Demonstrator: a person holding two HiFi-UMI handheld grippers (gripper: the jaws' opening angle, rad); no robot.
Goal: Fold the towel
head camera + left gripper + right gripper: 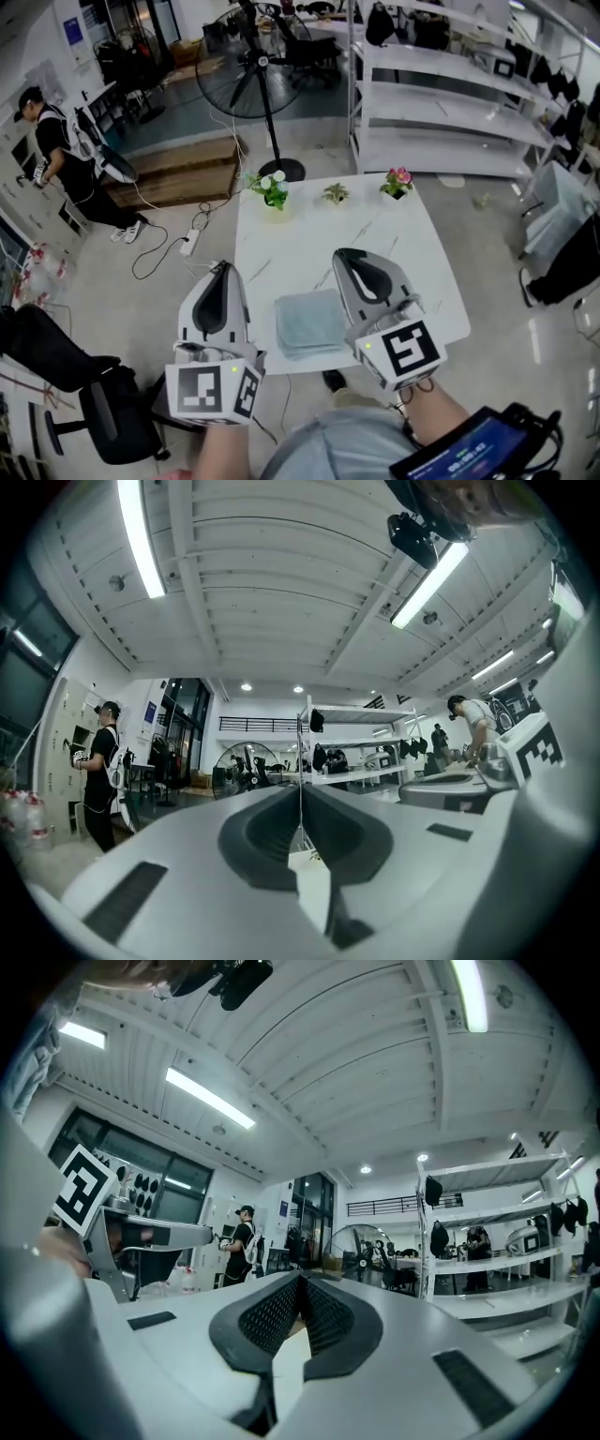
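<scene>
A light blue-grey towel (310, 323) lies folded in a small rectangle near the front edge of the white table (309, 239). My left gripper (223, 267) hovers left of the towel, over the table's left edge, jaws shut with nothing between them. My right gripper (345, 254) hangs just right of the towel and above it, also shut and empty. In the left gripper view the left gripper (301, 791) points level across the room, its dark pads pressed together. The right gripper (300, 1280) in its own view shows the same, pads closed on nothing. The towel is out of both gripper views.
Three small potted plants (273, 190) (336, 194) (397, 182) stand along the table's far edge. A floor fan (255, 61) and white shelving (450, 103) are beyond it. A person (58, 155) stands at far left. An office chair (103, 412) sits at bottom left.
</scene>
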